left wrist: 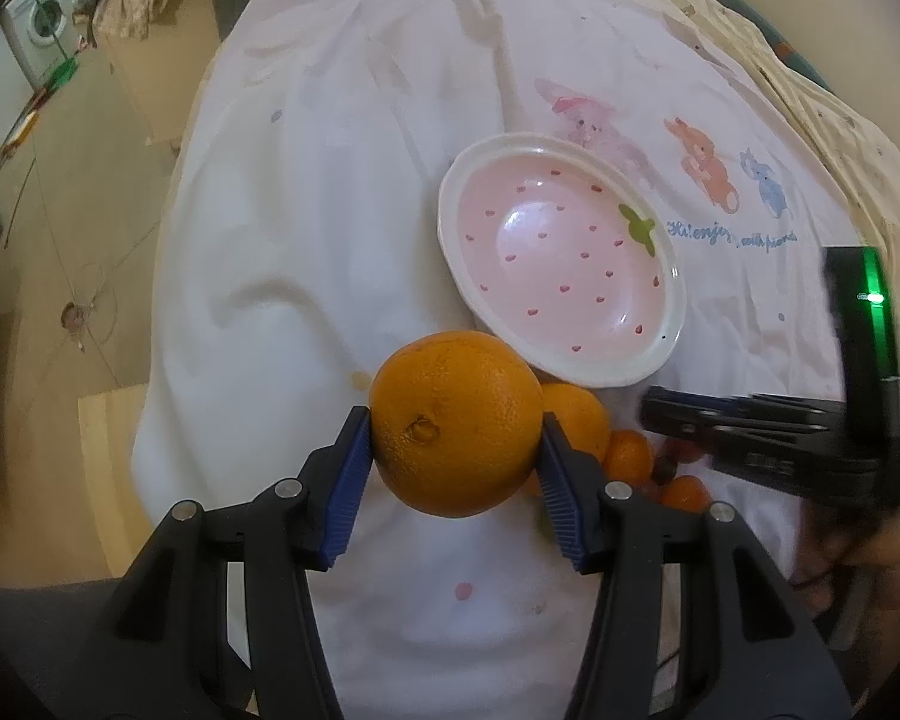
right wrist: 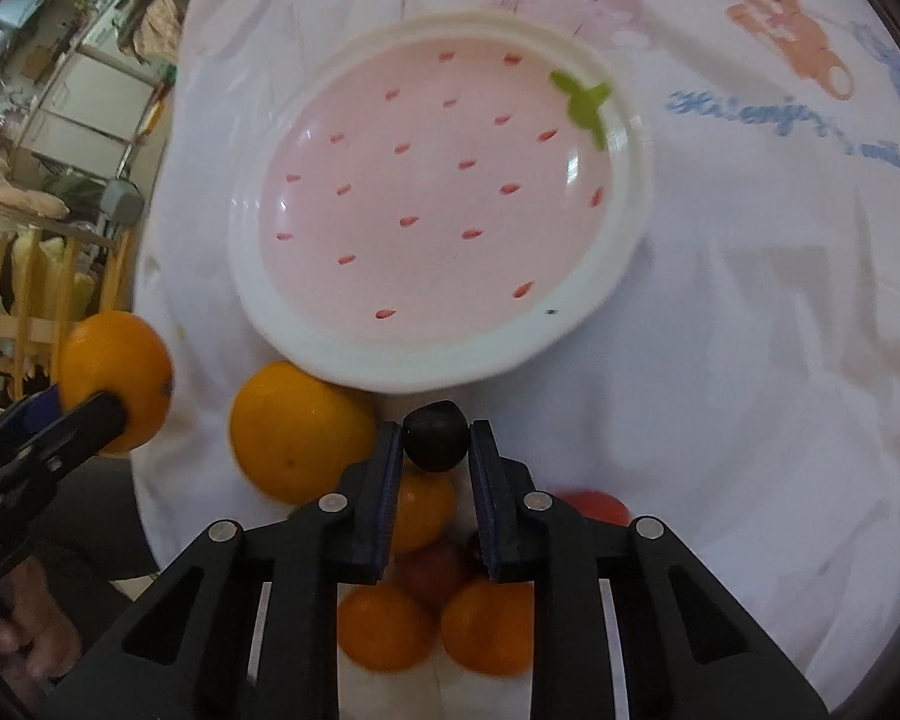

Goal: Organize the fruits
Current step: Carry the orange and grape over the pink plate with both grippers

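1. A large orange [left wrist: 455, 423] sits clamped between the blue pads of the left gripper [left wrist: 455, 450], lifted clear of the white cloth [left wrist: 306, 192]; the jaws stand partly apart, as wide as the fruit, pressing on both its sides.
2. In the right wrist view the same orange [right wrist: 117, 378] shows at the far left, with the left gripper's fingers on it.
3. A small dark round fruit [right wrist: 437, 435], nearly black, is pinched at the fingertips of the right gripper [right wrist: 437, 450], whose jaws are closed narrow on it, both pads touching.
4. This dark fruit hangs just in front of the near rim of the pink plate [right wrist: 630, 180].
5. The plate, white-rimmed and painted like a strawberry with red seed marks and a green leaf, lies on the cloth with nothing in it [left wrist: 450, 210].
6. A second large orange [right wrist: 297, 429] lies on the cloth, touching or nearly touching the plate's near-left rim.
7. Under the right gripper lies a cluster of smaller fruit: three small oranges [right wrist: 387, 624] and reddish fruits [right wrist: 432, 570] among them, close together.
8. Another red fruit [right wrist: 597, 507], blurred, lies just right of the cluster.
9. The cloth carries faded cartoon animal prints [left wrist: 708, 165] and blue lettering beyond the plate.
10. A hand [right wrist: 24, 618] shows at the lower left, on the left gripper's handle.
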`<state>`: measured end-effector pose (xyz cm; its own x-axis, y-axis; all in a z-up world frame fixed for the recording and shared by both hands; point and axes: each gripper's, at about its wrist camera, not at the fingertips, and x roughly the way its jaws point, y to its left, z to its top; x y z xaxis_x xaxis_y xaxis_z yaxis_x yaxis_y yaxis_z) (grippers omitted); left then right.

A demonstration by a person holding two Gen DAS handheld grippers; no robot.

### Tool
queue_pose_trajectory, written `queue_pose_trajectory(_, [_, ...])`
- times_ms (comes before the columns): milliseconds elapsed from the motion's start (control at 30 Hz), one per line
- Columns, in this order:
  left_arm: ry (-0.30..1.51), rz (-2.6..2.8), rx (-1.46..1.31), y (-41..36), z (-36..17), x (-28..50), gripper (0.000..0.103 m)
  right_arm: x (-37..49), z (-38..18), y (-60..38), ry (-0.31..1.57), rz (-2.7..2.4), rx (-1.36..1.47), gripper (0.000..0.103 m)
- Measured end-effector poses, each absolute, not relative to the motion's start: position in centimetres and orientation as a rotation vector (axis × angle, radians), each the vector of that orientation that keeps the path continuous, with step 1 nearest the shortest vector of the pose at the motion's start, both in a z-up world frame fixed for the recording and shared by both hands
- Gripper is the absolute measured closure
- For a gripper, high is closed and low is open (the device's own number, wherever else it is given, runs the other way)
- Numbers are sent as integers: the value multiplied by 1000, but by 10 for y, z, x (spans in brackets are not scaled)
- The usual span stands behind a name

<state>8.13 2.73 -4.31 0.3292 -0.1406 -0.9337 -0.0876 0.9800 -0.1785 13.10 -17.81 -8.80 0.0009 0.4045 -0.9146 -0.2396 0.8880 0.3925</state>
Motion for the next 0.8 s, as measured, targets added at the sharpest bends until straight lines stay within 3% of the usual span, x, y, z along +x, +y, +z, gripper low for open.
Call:
queue_pose_trajectory(467, [1171, -17, -115, 16, -10, 116, 54, 163, -11, -213, 1265, 571, 245, 79])
queue_pose_trajectory(800, [1229, -31, -30, -1, -39, 189, 54, 232, -46, -201, 1291, 560, 276, 79])
